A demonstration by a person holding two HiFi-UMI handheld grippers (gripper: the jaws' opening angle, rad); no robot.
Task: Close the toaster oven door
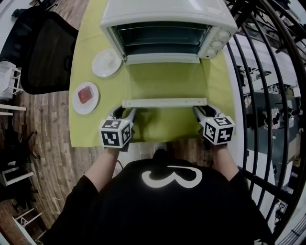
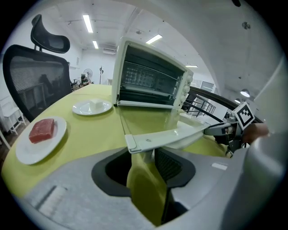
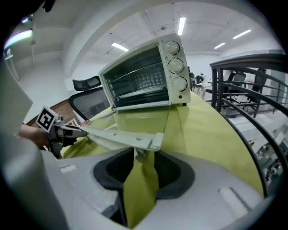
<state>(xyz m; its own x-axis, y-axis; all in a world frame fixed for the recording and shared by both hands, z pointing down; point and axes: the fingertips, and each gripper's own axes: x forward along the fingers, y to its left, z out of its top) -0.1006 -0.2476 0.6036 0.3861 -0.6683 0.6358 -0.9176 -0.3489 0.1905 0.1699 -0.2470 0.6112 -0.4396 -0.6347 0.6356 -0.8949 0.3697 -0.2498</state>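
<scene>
The white toaster oven point(image 1: 167, 14) stands at the far end of the table, and its glass door point(image 1: 165, 81) lies folded down flat toward me. Along the door's near edge runs the white handle bar point(image 1: 164, 102). My left gripper point(image 1: 125, 112) is at the bar's left end and my right gripper point(image 1: 203, 112) at its right end. In the left gripper view the bar's end point(image 2: 135, 143) sits just over the wide-open jaws of the left gripper point(image 2: 144, 168), and the pads do not press on it. The right gripper point(image 3: 141, 168) stands open the same way under the other end of the bar point(image 3: 155, 141).
A plate with a red slab of meat point(image 1: 86, 97) and a second white plate point(image 1: 106, 62) lie left of the door on the yellow-green cloth point(image 1: 95, 129). A black office chair point(image 1: 43, 52) stands at the left. A black railing point(image 1: 267, 95) runs along the right.
</scene>
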